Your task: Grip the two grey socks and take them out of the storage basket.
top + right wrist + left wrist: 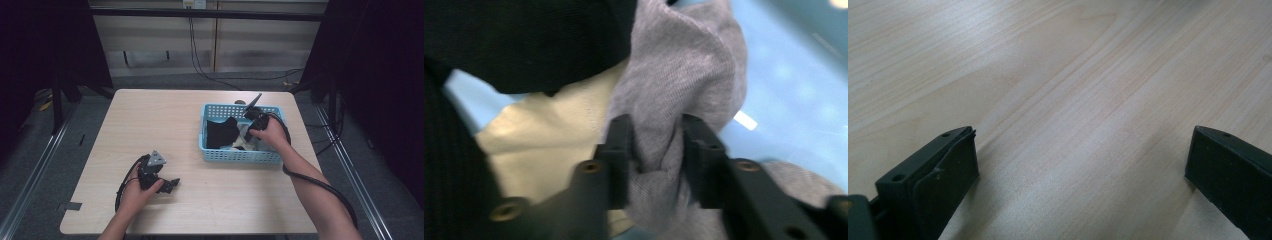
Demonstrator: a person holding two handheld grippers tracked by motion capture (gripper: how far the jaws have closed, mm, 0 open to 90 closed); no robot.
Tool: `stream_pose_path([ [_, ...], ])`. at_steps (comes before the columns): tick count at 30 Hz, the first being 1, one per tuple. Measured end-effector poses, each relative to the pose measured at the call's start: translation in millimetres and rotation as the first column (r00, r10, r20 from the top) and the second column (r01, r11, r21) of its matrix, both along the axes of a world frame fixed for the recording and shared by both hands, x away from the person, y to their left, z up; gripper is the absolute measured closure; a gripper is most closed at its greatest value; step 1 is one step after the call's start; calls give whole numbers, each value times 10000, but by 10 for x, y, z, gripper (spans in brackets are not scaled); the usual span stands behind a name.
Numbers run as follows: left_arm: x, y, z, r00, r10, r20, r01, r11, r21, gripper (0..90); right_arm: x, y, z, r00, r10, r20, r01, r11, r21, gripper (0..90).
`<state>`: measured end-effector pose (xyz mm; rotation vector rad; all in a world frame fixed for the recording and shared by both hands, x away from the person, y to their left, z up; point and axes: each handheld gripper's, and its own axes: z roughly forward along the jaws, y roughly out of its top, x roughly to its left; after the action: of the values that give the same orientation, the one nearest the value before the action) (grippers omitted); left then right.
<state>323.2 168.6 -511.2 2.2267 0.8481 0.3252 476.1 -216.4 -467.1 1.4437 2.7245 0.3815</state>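
Note:
A light blue plastic basket [239,155] stands right of the table's middle and holds a black cloth [221,132], a cream cloth [551,145] and a grey cloth [684,85]. My right gripper [655,150] reaches down into the basket, and its jaws pinch a bunched fold of the grey cloth between the pads. In the high view the right gripper [248,134] is mostly hidden by the hand. Near the table's front left, my left gripper [172,185] rests low over the wood. Its jaws stand wide apart with bare tabletop between them [1083,155].
The pale wooden table [150,120] is bare at the left and back. The basket's near wall [240,155] lies between the right forearm and the cloths. Black cables [320,185] trail from both grippers. Dark frames and floor surround the table.

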Motion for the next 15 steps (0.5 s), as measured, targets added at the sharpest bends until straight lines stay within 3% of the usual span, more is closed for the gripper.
stream_pose_path([
  [5, 1, -1, -1, 10000, -6, -6, 6, 10000, -12, 0, -2, 12, 51, 9999, 105, -18, -106, 9999, -108, 759],
  [15, 2, 4, 8, 9999, -56, -89, 57, 10000, 53, 0, -58, -123, 472, 9986, 476, 216, -481, 9986, 227, 768],
])
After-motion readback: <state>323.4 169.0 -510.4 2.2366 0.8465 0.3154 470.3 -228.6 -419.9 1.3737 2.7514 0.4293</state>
